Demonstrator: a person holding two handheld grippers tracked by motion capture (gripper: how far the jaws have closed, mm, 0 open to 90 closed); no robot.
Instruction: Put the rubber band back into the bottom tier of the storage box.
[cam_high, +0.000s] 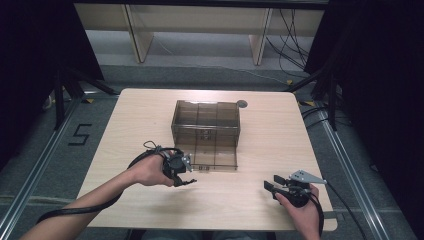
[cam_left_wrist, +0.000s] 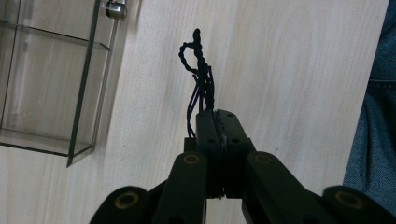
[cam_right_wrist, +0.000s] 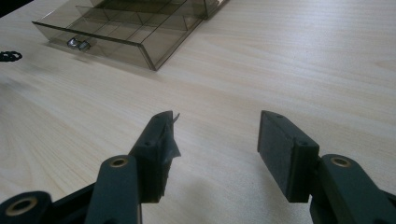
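So my left gripper (cam_left_wrist: 218, 122) is clamped tight on a thin black braided cord (cam_left_wrist: 200, 70), and it's hanging just above the tabletop (cam_high: 260, 195), out in front of the smoky clear organizer box (cam_high: 206, 134) near its near-left corner. The box has its drawer (cam_right_wrist: 116, 39) pulled out toward me, little metal knob (cam_right_wrist: 78, 44) on the front.

What worries me: the cord is skinny and I've only got it by one end, with the looped end sticking out past the jaw tips and a few loose strands splaying off to the side. If I swing over the drawer too fast, I reckon that floppy end could catch on the drawer's front wall or one of the dividers and drag the cord out of my grip, or land half in and half out. The box also looks light, so bumping it could shove the drawer or slide the whole thing toward the far edge.

Position-wise, the cord pokes straight out from between the left jaws, and the drawer's knob corner sits just beside it, not touching.

My right gripper (cam_right_wrist: 217, 140) is wide open, holding nothing, parked near the near-right corner of the tabletop, well apart from the box.
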